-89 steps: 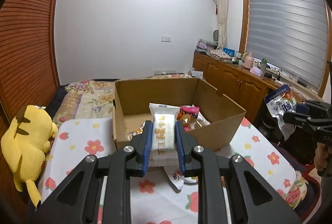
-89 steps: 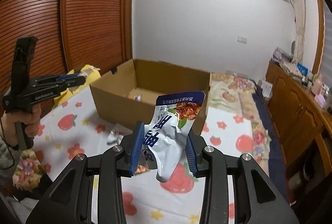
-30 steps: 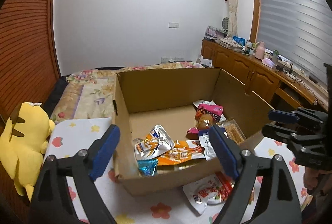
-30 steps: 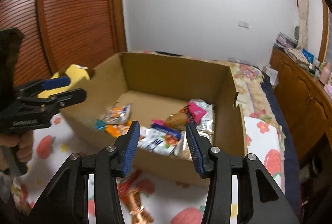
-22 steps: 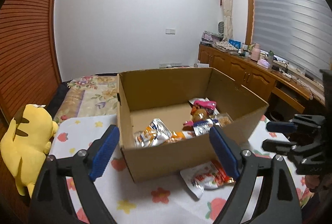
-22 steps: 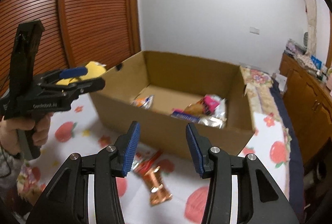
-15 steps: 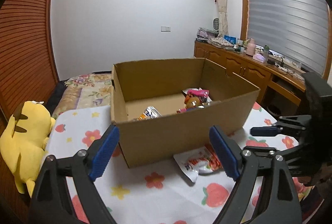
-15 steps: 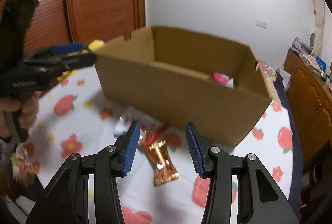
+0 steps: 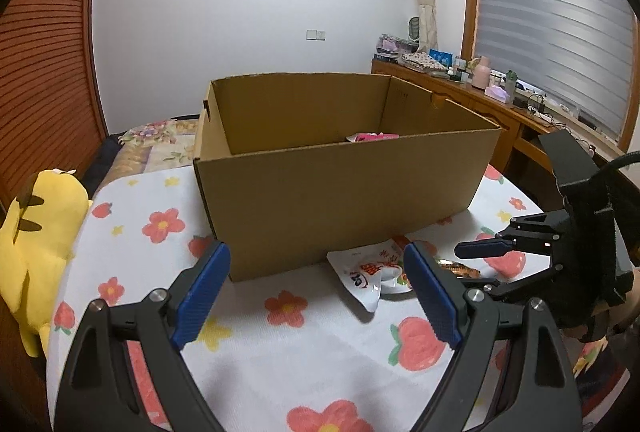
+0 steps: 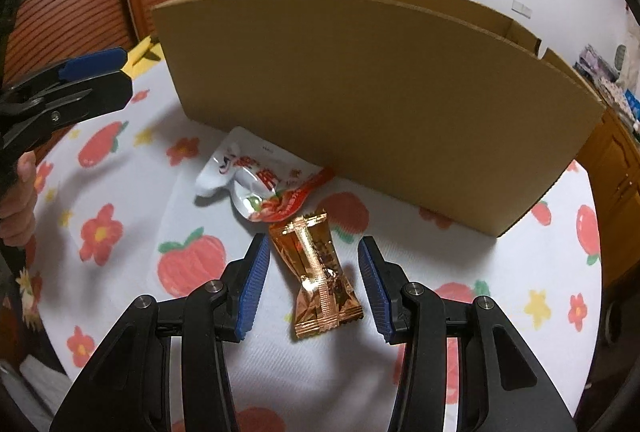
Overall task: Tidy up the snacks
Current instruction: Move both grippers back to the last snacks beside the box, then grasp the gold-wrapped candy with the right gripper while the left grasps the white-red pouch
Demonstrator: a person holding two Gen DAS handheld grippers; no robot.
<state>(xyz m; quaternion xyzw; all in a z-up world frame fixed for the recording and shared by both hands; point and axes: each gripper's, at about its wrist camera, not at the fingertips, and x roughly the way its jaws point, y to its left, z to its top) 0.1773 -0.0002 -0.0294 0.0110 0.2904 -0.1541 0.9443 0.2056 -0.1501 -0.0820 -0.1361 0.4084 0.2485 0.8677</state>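
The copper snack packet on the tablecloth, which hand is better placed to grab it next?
Right. The right gripper is open with the copper packet between its pads, not yet pinched. The left gripper is aimed nearer the white and red pouch.

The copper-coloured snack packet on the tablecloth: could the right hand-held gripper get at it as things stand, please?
Probably yes. The right hand-held gripper is open, with the copper packet lying flat between its pads, untouched. Nothing covers it; the white and red pouch and the cardboard box sit beyond it.
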